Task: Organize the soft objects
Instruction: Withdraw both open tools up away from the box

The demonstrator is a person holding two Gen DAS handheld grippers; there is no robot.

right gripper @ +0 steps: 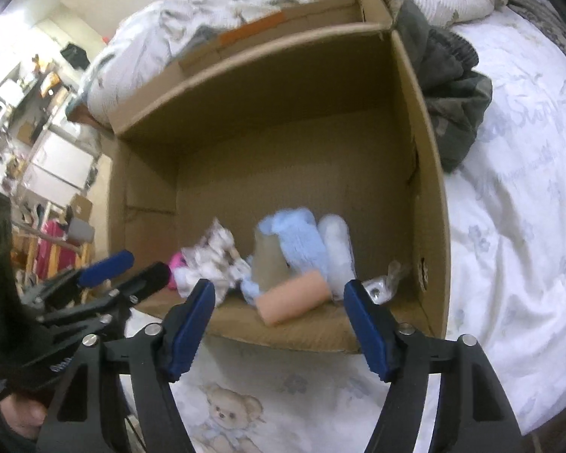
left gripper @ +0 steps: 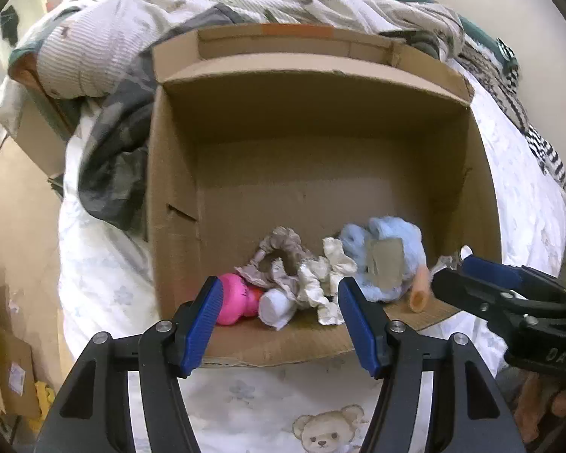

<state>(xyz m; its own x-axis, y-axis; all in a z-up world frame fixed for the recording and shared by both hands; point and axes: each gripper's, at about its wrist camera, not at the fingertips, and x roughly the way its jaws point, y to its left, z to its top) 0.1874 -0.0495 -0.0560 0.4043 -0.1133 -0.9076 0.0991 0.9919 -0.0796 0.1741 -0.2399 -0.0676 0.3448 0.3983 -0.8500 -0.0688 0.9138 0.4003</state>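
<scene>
An open cardboard box (left gripper: 313, 113) (right gripper: 430, 173) stands on the bed. Against its near wall lie a pink toy (left gripper: 232, 298), a white rolled sock (left gripper: 275, 309), crumpled patterned cloth (left gripper: 302, 271) (right gripper: 215, 256), a light blue fluffy item (left gripper: 381, 253) (right gripper: 302, 241) and a peach roll (left gripper: 419, 294) (right gripper: 294, 302). My left gripper (left gripper: 279, 315) is open and empty just before the box's near edge. My right gripper (right gripper: 279, 319) is open and empty, also at the near edge; it shows at the right in the left wrist view (left gripper: 471, 271).
The box sits on a white bedsheet (right gripper: 509, 226) with a teddy bear print (left gripper: 328, 434). Piled bedding and dark clothes (left gripper: 113, 158) lie behind and beside the box. Cardboard (left gripper: 7, 370) and room clutter lie off the bed's left side.
</scene>
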